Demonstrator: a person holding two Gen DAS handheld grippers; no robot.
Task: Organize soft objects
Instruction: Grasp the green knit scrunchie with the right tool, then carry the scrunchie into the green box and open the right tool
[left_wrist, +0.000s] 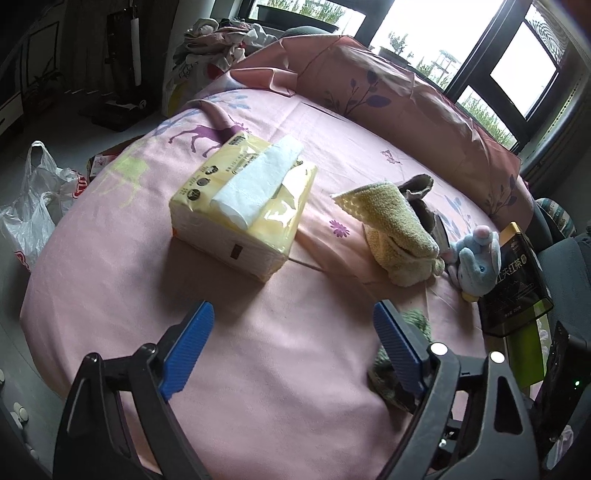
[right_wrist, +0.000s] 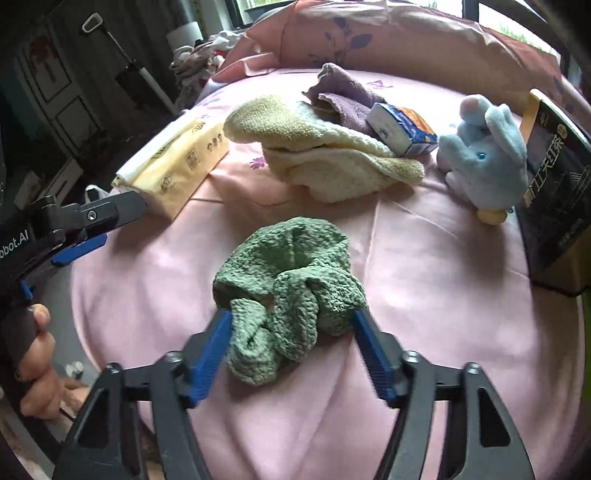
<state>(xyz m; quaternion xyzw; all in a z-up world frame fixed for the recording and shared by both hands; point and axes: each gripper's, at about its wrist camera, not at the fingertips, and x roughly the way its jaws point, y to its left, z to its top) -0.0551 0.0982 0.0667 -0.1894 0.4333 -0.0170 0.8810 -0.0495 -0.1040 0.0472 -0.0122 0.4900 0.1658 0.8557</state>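
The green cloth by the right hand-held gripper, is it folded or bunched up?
Bunched up. The green cloth lies in a crumpled heap of loose folds, between the open right hand-held gripper.

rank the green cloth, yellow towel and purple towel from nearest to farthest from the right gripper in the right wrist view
1. green cloth, between the right gripper fingers
2. yellow towel, mid-bed beyond it
3. purple towel, farthest, behind the yellow one

Nubbly knitted green cloth (right_wrist: 288, 291), glossy plastic-wrapped tissue pack (left_wrist: 240, 206), smooth pink cotton-like sheet (right_wrist: 424, 295).
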